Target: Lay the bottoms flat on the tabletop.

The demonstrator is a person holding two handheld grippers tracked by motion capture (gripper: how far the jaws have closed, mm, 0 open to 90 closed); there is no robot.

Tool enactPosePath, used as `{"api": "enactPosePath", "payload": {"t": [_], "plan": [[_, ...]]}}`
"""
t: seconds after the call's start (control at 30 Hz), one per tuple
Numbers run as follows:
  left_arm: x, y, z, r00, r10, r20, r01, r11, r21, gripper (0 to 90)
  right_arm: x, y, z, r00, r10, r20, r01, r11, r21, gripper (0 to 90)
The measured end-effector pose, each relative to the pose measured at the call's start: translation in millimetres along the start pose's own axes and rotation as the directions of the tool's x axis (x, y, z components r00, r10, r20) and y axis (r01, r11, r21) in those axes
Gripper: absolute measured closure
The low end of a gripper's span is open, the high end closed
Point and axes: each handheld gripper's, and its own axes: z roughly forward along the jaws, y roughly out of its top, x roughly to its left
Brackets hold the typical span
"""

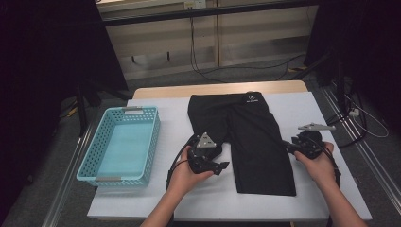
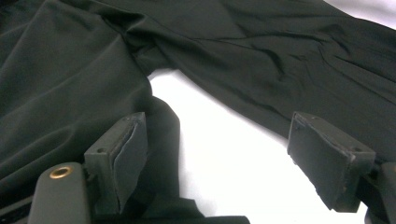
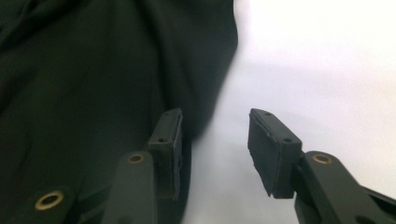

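Black shorts [image 1: 255, 137] lie flat on the white table cover [image 1: 302, 109], waistband toward the far side. My left gripper [image 1: 222, 166] sits at the hem of the shorts' left leg, by the crotch. In the left gripper view the left gripper [image 2: 217, 123] is open: one pad rests against a fold of the shorts [image 2: 233, 46], and mostly bare white cover lies between the jaws. My right gripper [image 1: 287, 145] is at the outer edge of the right leg. It [image 3: 215, 116] stands open, with the shorts' [image 3: 93, 70] edge just inside its left jaw and no pad pressing on it.
A light-blue mesh basket [image 1: 120, 109] stands on the table's left side, with nothing in it. White cover lies bare in front of the shorts and to their right. Cables run across the floor beyond the table.
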Motion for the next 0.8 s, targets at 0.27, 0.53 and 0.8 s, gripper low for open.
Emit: {"api": "enactPosePath", "payload": {"t": [0.27,0.53,0.8], "plan": [[3.1,-2.9,-4.6,1.0000,-0.004,-0.005,0.004,1.0000,-0.007,20.5,-1.7,16.6,43.2,0.9991,0.025,0.033,-0.025,1.000,0.009,74.1],[5.8,-4.5,-9.2,0.9998,-0.006,-0.019,0.006,0.9999,-0.016,20.7,-3.6,16.7,39.9,0.9998,0.012,-0.015,-0.011,0.999,0.042,90.0],[5.5,-5.1,-11.3,0.9998,-0.007,-0.020,0.006,0.9999,-0.015,20.6,-20.9,14.3,22.3,0.9995,-0.013,0.030,0.011,0.998,0.062,90.0]]}}
